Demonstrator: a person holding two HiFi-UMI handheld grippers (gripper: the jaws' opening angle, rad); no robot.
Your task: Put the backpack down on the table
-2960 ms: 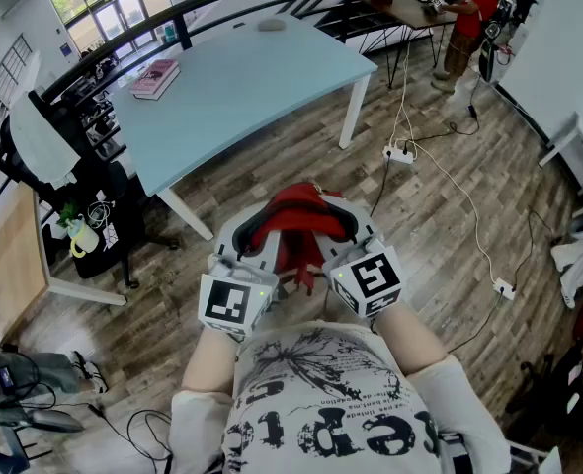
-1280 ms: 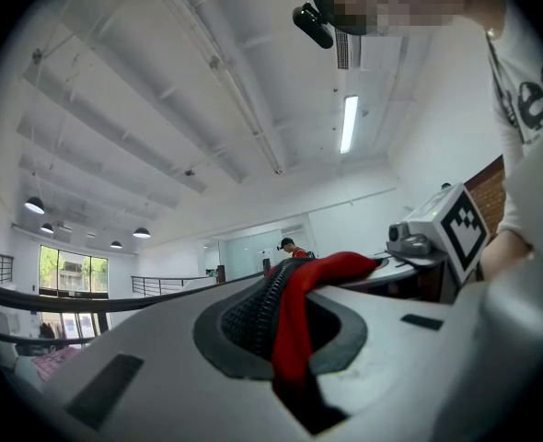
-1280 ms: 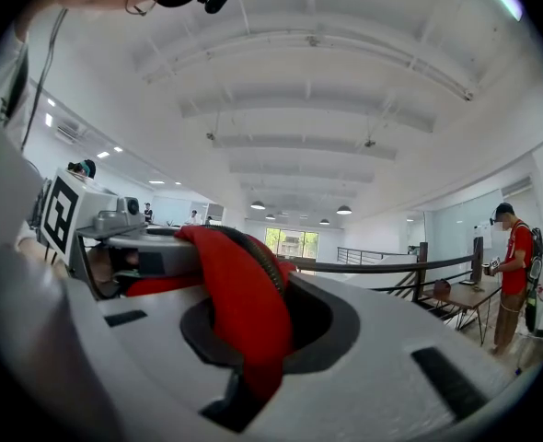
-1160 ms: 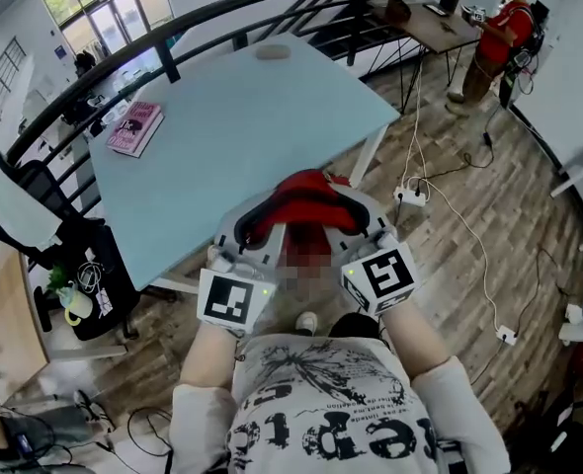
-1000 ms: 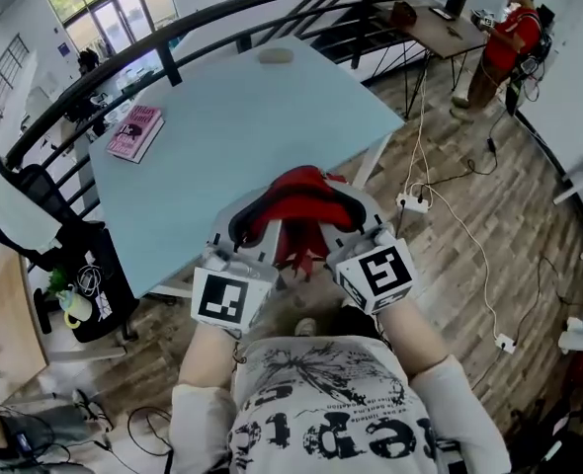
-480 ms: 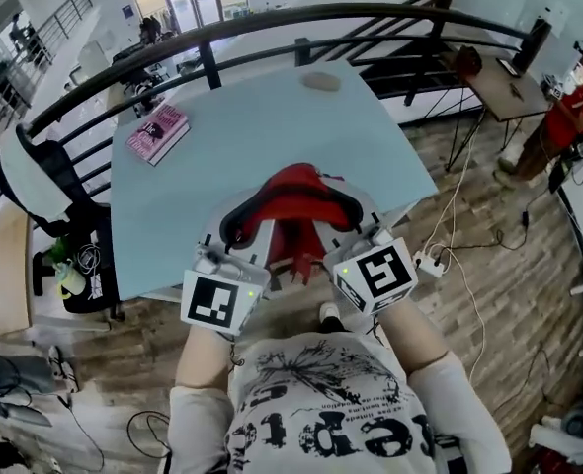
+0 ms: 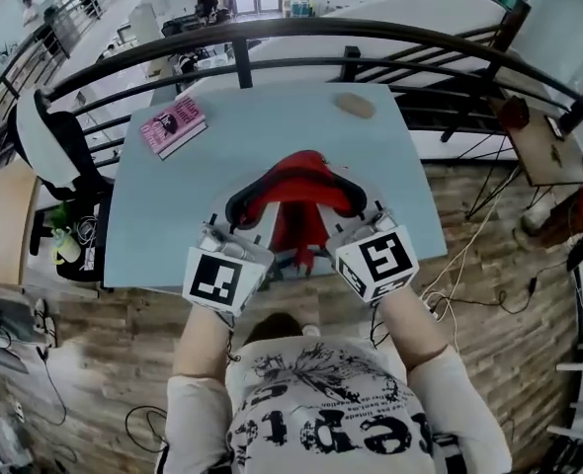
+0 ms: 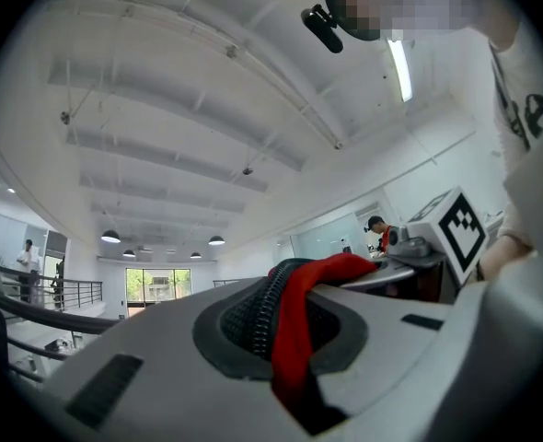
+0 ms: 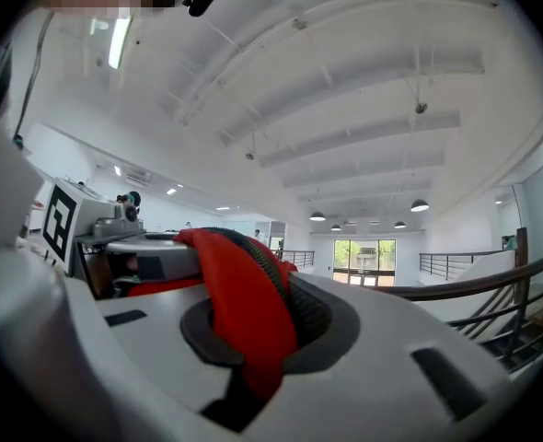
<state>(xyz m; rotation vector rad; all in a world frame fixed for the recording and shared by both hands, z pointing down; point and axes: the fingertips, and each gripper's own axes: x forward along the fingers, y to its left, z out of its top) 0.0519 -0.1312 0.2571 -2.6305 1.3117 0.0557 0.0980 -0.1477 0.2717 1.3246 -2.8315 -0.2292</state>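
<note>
The red backpack (image 7: 293, 188) hangs between my two grippers, just over the near edge of the light blue table (image 7: 272, 117). My left gripper (image 7: 238, 219) is shut on a red strap (image 8: 299, 325) with a black zip beside it. In the left gripper view, the jaws of the left gripper (image 8: 285, 343) pinch that strap. My right gripper (image 7: 357, 213) is shut on the other red strap (image 9: 244, 316). The right gripper view shows the right gripper (image 9: 253, 343) clamped on it. The backpack's lower part is hidden behind the grippers.
A pink book (image 7: 173, 124) lies at the table's far left and a small tan object (image 7: 353, 105) at the far right. A black curved railing (image 7: 272, 30) runs behind the table. A chair (image 7: 49, 141) stands left; cables (image 7: 459, 265) lie on the wooden floor at right.
Both grippers carried the backpack forward from over the floor to the table's near edge. The table now lies straight ahead instead of off to the left.
</note>
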